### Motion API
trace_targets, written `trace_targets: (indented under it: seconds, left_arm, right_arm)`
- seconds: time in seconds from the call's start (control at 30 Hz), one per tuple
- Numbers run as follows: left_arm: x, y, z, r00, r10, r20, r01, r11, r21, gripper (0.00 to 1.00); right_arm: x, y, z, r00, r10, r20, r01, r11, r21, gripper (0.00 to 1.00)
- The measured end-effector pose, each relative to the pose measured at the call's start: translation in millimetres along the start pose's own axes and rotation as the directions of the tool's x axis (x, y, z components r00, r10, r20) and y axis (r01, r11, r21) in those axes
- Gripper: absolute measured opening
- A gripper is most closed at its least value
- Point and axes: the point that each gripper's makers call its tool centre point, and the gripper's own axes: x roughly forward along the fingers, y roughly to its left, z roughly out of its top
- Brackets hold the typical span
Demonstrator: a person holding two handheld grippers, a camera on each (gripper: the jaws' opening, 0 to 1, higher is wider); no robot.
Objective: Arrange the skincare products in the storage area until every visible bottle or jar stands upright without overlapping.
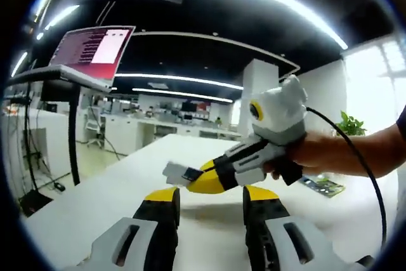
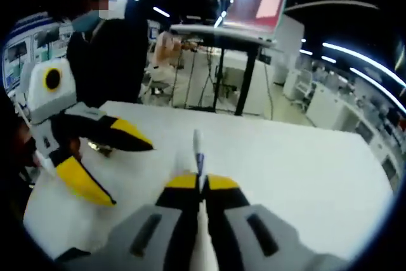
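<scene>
The broad white table [image 1: 95, 201] lies bare across most of its top. In the right gripper view its far edge [image 2: 254, 118] runs just in front of the black pole stand [image 2: 244, 80] that carries an open laptop with a pink-red screen [image 2: 263, 1]. From that stand toward the camera and out to the right there is clear white surface. In the left gripper view the same laptop [image 1: 92, 49] and stand [image 1: 75, 131] sit at the left, past the table's edge, with open office floor and desks behind.

The left gripper [image 1: 212, 198] has its black, yellow-tipped jaws set apart with nothing between them. From the right gripper view it [image 2: 130, 174] hangs over the table left of the stand, jaws spread wide.

The right gripper [image 2: 201, 182] has its jaws pressed together on a slim white tube-like item with a blue mark [image 2: 197, 144], which points toward the stand's foot. The left gripper view shows this gripper [image 1: 196, 179] from the side, held by a hand [image 1: 311, 153], with the item [image 1: 174, 171] sticking out of its tips above the table, right of the stand.

A green potted plant [image 1: 349, 125] and a flat patterned sheet [image 1: 323, 185] show far right of the stand in the left gripper view. The right gripper view has a person in dark clothes [image 2: 104, 61] standing left of the stand beyond the table.
</scene>
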Motion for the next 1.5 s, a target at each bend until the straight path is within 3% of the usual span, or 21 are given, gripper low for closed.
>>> trace_targets:
  seconds: [0.07,0.3,0.4,0.53,0.97,1.27,1.5]
  left_arm:
    - [0,0.9,2.0,1.0,-0.012,0.014,0.012,0.999,-0.034,0.39]
    - [-1,-1.9,6.7,0.998,-0.04,0.053,0.044,0.995,-0.086,0.38]
    - [-3,-6.3,9.6,0.995,-0.061,0.074,0.068,0.994,-0.091,0.37]
    - [-6,-19.0,16.4,0.982,-0.144,0.124,0.16,0.978,-0.132,0.29]
    - [-7,-23.9,21.9,0.968,-0.19,0.161,0.215,0.964,-0.154,0.24]
    - [-11,-34.7,27.6,0.943,-0.27,0.195,0.305,0.936,-0.177,0.18]
    - [-17,-46.1,36.5,0.906,-0.342,0.249,0.395,0.895,-0.207,0.12]
  right_arm:
    - [-5,4,8.9,0.999,0.004,0.05,-0.001,0.999,-0.052,0.02]
    - [-21,17,20.0,0.994,0.006,0.108,0.008,0.992,-0.129,0.02]
    - [-25,20,20.7,0.993,0.002,0.117,0.015,0.99,-0.143,0.02]
    - [-30,27,22.6,0.99,0.011,0.144,0.012,0.987,-0.16,0.02]
    - [-45,39,24.7,0.98,0.021,0.196,0.011,0.987,-0.161,0.02]
    - [-54,47,22.1,0.972,0.04,0.233,-0.012,0.993,-0.12,0.02]
    - [-67,56,24.3,0.956,0.073,0.285,-0.049,0.995,-0.09,0.02]
